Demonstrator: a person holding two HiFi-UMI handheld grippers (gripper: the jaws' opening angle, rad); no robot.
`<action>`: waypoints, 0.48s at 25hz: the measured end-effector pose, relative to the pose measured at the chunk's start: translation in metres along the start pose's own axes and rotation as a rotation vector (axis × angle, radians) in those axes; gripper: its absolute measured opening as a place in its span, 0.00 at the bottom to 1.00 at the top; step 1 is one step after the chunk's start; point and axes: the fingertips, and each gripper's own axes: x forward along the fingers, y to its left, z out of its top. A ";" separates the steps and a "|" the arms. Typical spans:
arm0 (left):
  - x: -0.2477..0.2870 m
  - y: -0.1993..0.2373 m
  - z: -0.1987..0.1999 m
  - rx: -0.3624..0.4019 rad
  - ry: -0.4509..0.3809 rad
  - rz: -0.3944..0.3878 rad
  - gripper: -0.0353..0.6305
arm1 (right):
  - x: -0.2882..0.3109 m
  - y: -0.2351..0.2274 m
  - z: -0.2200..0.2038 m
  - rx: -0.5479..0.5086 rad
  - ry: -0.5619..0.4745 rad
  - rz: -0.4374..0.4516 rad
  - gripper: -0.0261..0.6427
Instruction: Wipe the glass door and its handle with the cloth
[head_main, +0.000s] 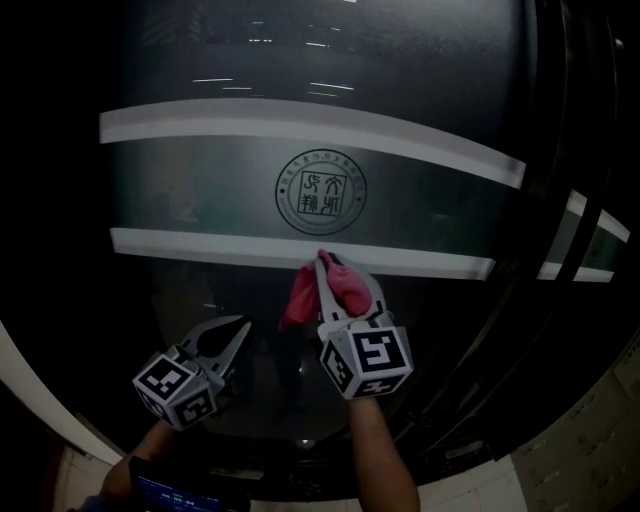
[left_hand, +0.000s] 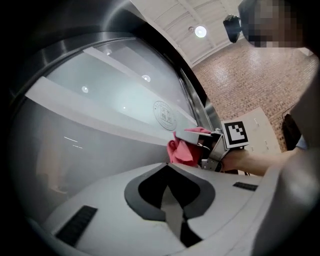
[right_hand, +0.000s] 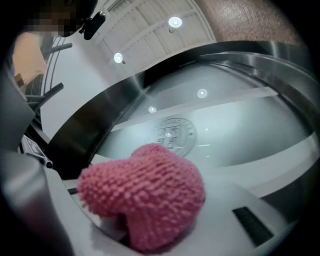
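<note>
The right claw (head_main: 335, 268), clamped on the pink cloth (head_main: 298, 300), presses it to the glass door (head_main: 200, 190) just ahead, seemingly mid-wipe; the next stroke calls for steady contact across the pane.

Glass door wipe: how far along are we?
Done: pink cloth is picked up; wiped areas cannot be told on the glass door. In hand: right gripper clamps it in its tongs at the lower white stripe, below the round seal. Left gripper idle, tongs shut, empty. Remaining: probably most of the glass, and the handle, which isn't clearly in view.
</note>
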 end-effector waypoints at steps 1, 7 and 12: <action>0.010 -0.010 -0.002 0.000 0.000 -0.018 0.06 | -0.012 -0.021 0.000 -0.006 0.006 -0.032 0.11; 0.065 -0.052 -0.018 -0.017 -0.025 -0.067 0.06 | -0.067 -0.117 0.002 -0.052 0.050 -0.160 0.11; 0.094 -0.085 -0.027 -0.022 -0.024 -0.113 0.06 | -0.100 -0.176 0.004 -0.071 0.080 -0.259 0.11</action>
